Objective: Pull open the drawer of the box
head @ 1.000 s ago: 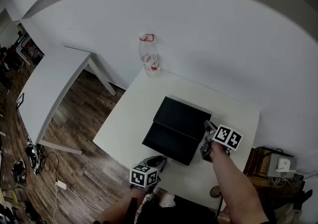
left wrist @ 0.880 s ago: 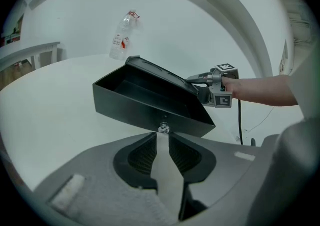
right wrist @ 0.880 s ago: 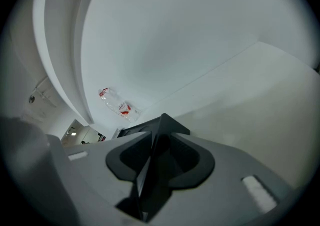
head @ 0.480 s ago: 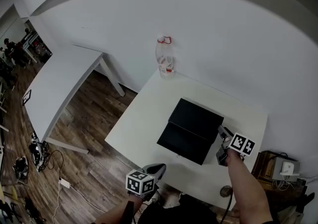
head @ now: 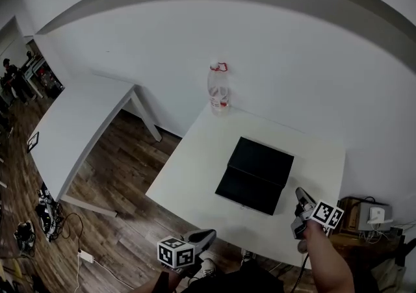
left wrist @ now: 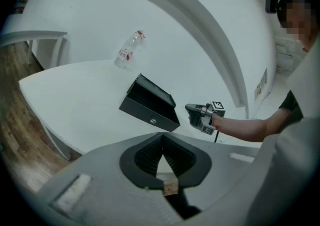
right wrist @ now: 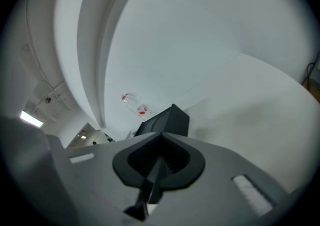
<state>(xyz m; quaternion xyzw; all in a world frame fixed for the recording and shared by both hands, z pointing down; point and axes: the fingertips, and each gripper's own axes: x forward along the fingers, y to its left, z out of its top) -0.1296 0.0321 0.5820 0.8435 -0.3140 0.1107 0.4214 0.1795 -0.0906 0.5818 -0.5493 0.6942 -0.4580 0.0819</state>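
Black box (head: 263,160), its drawer (head: 250,189) seemingly pulled out: left gripper (head: 208,237) and right gripper (head: 301,198) have drawn back, both jaws closed on nothing, the right's just shut.

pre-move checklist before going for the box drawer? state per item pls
1. Left hand-held gripper jaws open for a grab: not ok. They are shut with nothing between them.
2. Right hand-held gripper jaws open: not ok. They have just closed with nothing between them.
3. Grippers at the box: not ok. Both are by the near edge of the table, apart from the box.
4. Box flat on the table: ok.
5. Bottle out of the way: ok. It stands upright at the far edge, apart from the box.
6. Drawer shut or out: cannot tell.
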